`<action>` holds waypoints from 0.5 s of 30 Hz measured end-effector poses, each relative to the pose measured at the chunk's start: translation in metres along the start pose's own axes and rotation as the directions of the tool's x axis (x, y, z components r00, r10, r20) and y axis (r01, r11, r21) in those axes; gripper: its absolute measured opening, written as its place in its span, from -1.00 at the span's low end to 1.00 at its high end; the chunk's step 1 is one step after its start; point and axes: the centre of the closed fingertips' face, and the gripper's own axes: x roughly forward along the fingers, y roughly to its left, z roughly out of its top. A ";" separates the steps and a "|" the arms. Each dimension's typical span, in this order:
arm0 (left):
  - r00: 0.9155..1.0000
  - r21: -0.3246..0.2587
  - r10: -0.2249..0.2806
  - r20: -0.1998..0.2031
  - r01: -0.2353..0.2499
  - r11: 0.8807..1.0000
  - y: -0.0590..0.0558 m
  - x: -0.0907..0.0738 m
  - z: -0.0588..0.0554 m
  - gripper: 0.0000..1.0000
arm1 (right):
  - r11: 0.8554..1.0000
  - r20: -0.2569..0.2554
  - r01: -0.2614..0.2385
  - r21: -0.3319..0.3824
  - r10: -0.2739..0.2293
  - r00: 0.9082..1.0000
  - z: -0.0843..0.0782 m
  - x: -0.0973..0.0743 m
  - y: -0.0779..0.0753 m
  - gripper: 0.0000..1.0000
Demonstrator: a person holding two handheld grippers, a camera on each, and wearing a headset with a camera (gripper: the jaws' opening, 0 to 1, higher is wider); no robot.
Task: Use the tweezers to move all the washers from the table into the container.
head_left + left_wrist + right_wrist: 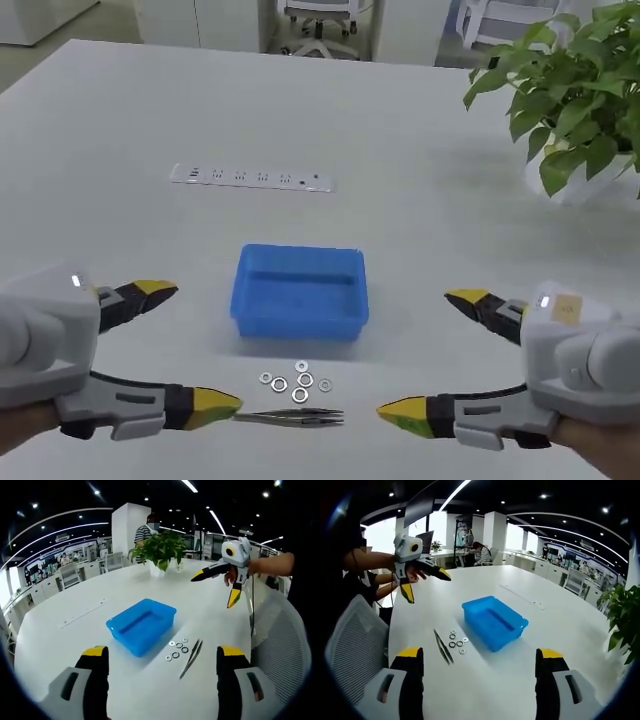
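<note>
Several small metal washers [296,381] [177,649] [457,643] lie loose on the white table just in front of a blue plastic container [300,291] [141,624] [494,621]. Metal tweezers [292,416] [191,658] [443,647] lie flat beside the washers, nearer to me. My left gripper [187,345] [160,661] hovers open at the left, its lower jaw tip close to the tweezers' end. My right gripper [430,352] [479,662] hovers open at the right. Neither holds anything. The container looks empty.
A white power strip [252,178] [82,613] lies behind the container. A potted green plant [568,100] [161,550] stands at the far right of the table. Office chairs stand beyond the far edge, and people sit at desks in the background.
</note>
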 end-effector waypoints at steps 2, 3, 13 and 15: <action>1.000 0.004 -0.006 -0.006 0.006 1.000 0.000 0.000 -0.001 0.88 | 1.000 -0.006 -0.008 -0.008 0.008 1.000 -0.001 0.001 0.000 0.86; 1.000 0.006 -0.011 -0.011 0.011 1.000 0.000 0.001 -0.003 0.87 | 1.000 -0.009 -0.014 -0.013 0.014 1.000 -0.001 0.001 0.000 0.84; 0.995 0.030 -0.061 -0.074 0.063 0.998 -0.003 0.004 -0.015 0.68 | 0.997 -0.035 -0.067 -0.050 0.065 0.997 -0.001 0.009 0.003 0.70; 0.993 0.038 -0.075 -0.089 0.078 0.996 -0.004 0.005 -0.018 0.63 | 0.995 -0.041 -0.082 -0.063 0.079 0.996 -0.002 0.011 0.005 0.67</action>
